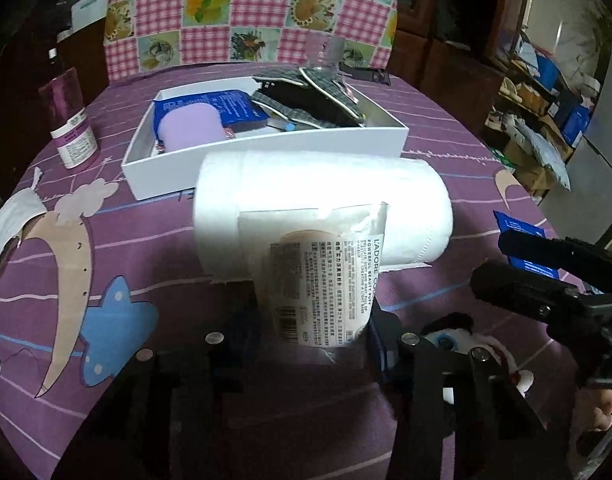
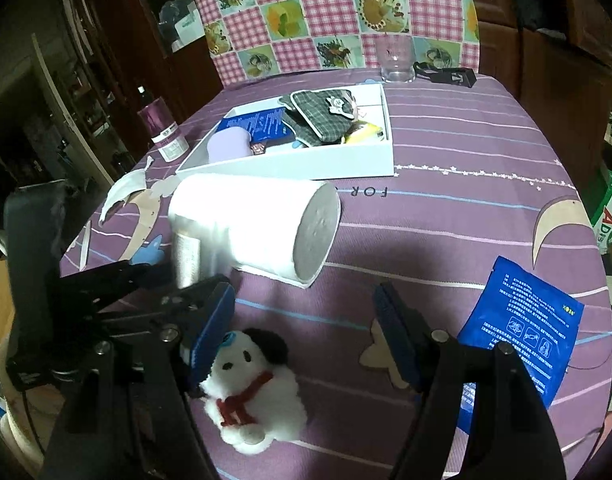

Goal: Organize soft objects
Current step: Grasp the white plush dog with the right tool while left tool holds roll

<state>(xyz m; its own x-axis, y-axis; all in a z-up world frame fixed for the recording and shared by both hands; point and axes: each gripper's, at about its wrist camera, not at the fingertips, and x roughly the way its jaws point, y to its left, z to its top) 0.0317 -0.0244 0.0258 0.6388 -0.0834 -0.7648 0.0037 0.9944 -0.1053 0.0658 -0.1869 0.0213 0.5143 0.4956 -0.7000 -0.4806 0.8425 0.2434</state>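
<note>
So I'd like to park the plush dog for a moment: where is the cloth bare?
Free: the wide stretch of tablecloth right of the paper roll, bordered by the white box above and the blue sachet below. Also bare behind the box, near the glass. Crowded: around the plush dog, between both grippers.

Plush dog (image 1: 458,340) mostly hidden behind left hand-held gripper (image 1: 314,320)

Low in the frame, the right hand-held gripper (image 2: 302,344) stands open over a white plush dog (image 2: 258,392), its left pad perhaps touching it.
</note>
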